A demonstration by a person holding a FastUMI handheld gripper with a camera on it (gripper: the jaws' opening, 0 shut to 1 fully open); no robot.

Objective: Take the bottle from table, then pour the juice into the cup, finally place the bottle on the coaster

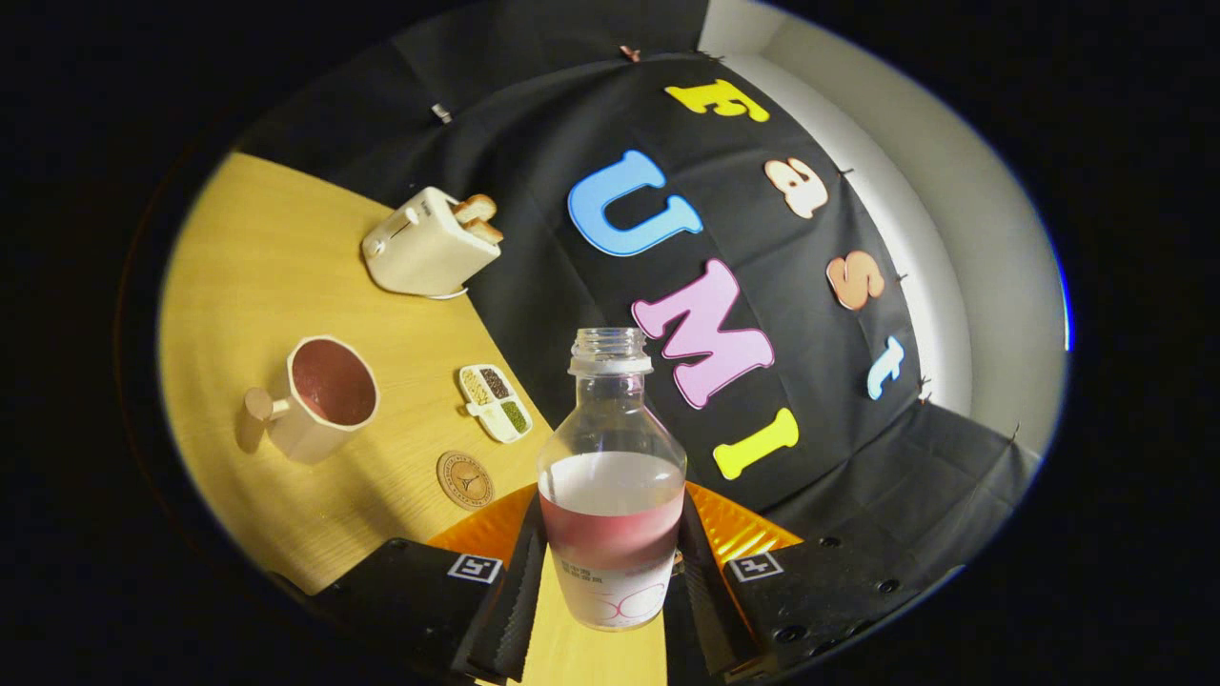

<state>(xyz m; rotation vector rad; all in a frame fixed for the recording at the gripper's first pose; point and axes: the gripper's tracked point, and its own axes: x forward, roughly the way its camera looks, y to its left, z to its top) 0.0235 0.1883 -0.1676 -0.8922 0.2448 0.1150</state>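
Note:
A clear plastic bottle (611,476) with its cap off and pink juice in its lower half stands between my fingers, and my gripper (608,572) is shut on its lower body. The bottle hangs lifted above the wooden table (248,257), which appears tilted. A beige cup (319,395) with a handle and a dark red inside sits on the table beyond and left of the fingers. A small round brown coaster (465,479) lies on the table between the cup and the bottle, just ahead of the left finger (515,591).
A cream toaster (427,243) with two slices of toast stands at the back of the table near the black cloth wall. A small divided dish (496,402) of seeds lies between the toaster and the coaster.

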